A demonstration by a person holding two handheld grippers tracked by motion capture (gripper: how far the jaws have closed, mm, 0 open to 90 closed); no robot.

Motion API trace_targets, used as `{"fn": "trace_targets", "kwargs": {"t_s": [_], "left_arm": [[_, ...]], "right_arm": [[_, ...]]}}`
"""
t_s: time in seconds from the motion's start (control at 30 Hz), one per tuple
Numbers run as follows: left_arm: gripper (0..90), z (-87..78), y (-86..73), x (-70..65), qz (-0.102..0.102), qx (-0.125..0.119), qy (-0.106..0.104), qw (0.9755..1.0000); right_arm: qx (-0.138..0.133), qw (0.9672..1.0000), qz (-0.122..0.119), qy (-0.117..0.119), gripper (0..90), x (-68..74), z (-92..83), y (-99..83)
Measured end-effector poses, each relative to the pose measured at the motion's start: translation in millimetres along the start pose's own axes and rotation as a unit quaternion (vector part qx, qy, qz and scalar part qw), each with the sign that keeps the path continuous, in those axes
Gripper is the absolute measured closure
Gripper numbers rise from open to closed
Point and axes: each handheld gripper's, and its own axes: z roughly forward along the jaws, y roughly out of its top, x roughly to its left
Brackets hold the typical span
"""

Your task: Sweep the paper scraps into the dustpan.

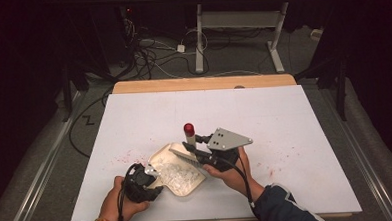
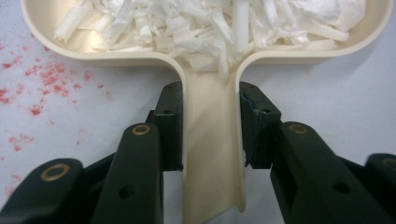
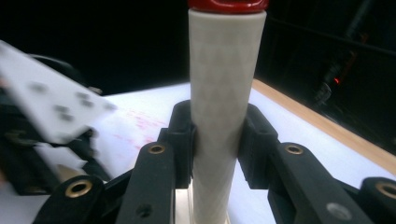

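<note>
Left gripper (image 2: 210,135) fingers clamp the dustpan (image 2: 212,154) handle between them; right gripper (image 3: 217,140) grips what seems a brush handle (image 3: 224,93).

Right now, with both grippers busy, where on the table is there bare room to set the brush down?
The far half of the white sheet, beyond the brush, is bare to the wooden edge. The right side past the right gripper is open too. It is crowded near the front: dustpan of paper scraps, left gripper, both hands.

One dustpan (image 1: 179,172), one brush (image 1: 190,141).
</note>
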Motion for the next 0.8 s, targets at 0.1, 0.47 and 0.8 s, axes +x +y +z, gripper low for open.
{"fn": "trace_targets", "kwargs": {"t_s": [0.1, 0.47, 0.8], "left_arm": [[63.3, 0.0, -0.1, 0.4, 0.001, 0.0, 0.0, 1.0], [63.3, -0.5, -0.3, 0.4, -0.001, 0.0, -0.001, 1.0], [63.3, -5.4, 0.7, -0.5, -0.007, 0.019, 0.0, 0.9998]], "right_arm": [[-0.006, 0.9999, -0.011, 0.003, 70.7, 7.0, -3.2, 6.1], [-0.032, 0.9992, 0.001, -0.025, 70.6, -9.5, -34.3, 22.6], [0.033, 0.9978, -0.011, -0.057, 70.6, -14.2, -41.8, -11.3]]}}
